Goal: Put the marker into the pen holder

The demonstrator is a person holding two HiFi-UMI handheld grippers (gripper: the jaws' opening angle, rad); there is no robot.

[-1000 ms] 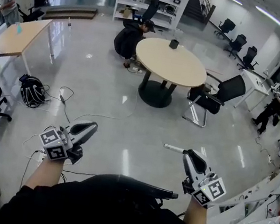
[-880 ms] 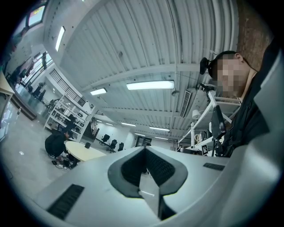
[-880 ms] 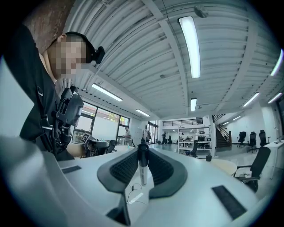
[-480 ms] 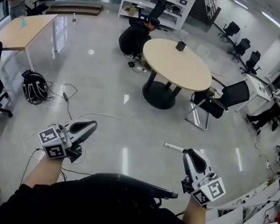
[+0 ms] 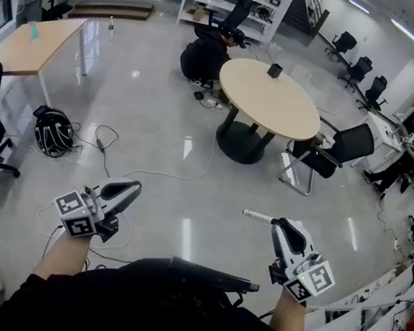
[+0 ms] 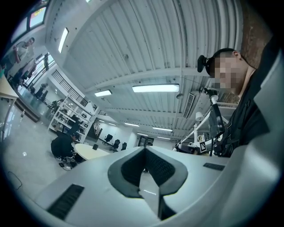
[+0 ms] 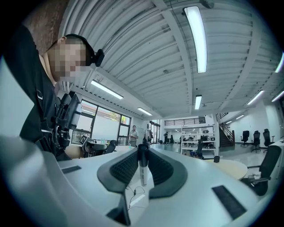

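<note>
My left claw (image 5: 130,188) is pressed shut with nothing between its jaws, held above the floor (image 5: 156,136). Far ahead of both claws, a small dark container (image 5: 275,70) stands on the round tabletop (image 5: 273,105). My right claw (image 5: 280,224) is clamped on the marker (image 5: 256,217), which juts out to that claw's left.

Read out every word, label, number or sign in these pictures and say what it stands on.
No words, numbers or brand names can be read in any view.
On the left gripper: black-and-white square patterns only, no letters.
On the right gripper: the same kind of square patterns, no letters.
On the marker it holds: any print is too small to read.
</note>
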